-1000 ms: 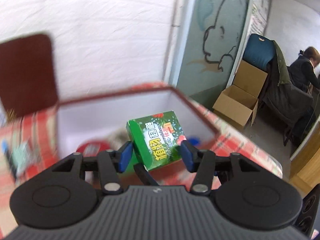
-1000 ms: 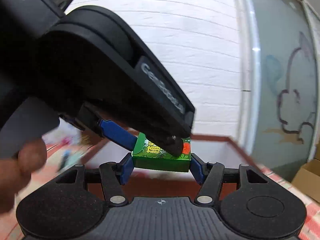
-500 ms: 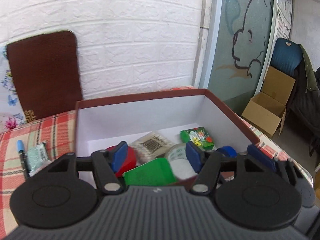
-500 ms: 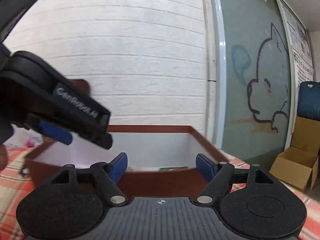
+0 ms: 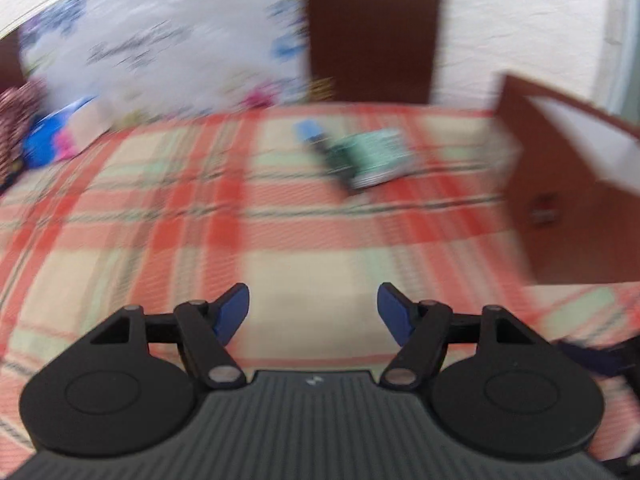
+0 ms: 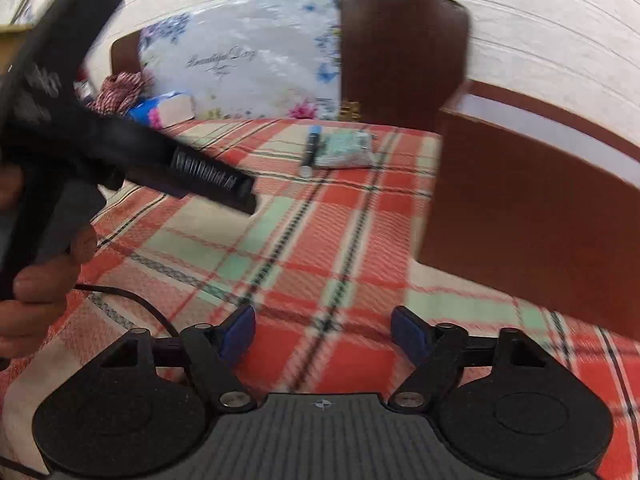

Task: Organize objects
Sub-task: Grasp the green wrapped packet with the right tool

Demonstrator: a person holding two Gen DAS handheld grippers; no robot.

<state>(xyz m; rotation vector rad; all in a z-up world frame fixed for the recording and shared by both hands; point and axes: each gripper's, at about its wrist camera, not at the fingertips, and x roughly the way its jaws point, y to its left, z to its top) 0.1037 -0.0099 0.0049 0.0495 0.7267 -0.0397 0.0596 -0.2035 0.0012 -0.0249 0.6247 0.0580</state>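
Left gripper (image 5: pixel 313 312) released, blue pads apart with only checked cloth showing between them, jaws just been opening; right gripper (image 6: pixel 323 332) likewise spread wide and empty, jaws just been opening too; both angled down over the worktop (image 6: pixel 280 248) with its red, cream and green plaid cloth. Brown box (image 6: pixel 520 216) with white inside standing at the right, its near wall turned to the cameras, contents hidden from here. Pen (image 6: pixel 310 148) with a blue cap and a pale green packet (image 6: pixel 346 150) lying side by side on the cloth near the far edge, left of the box, well apart from both grippers. Left view badly blurred. In the right view, a hand (image 6: pixel 36 284) wrapped round the black handle of the left gripper at the left edge; thin black cable (image 6: pixel 132 300) trailing below it.
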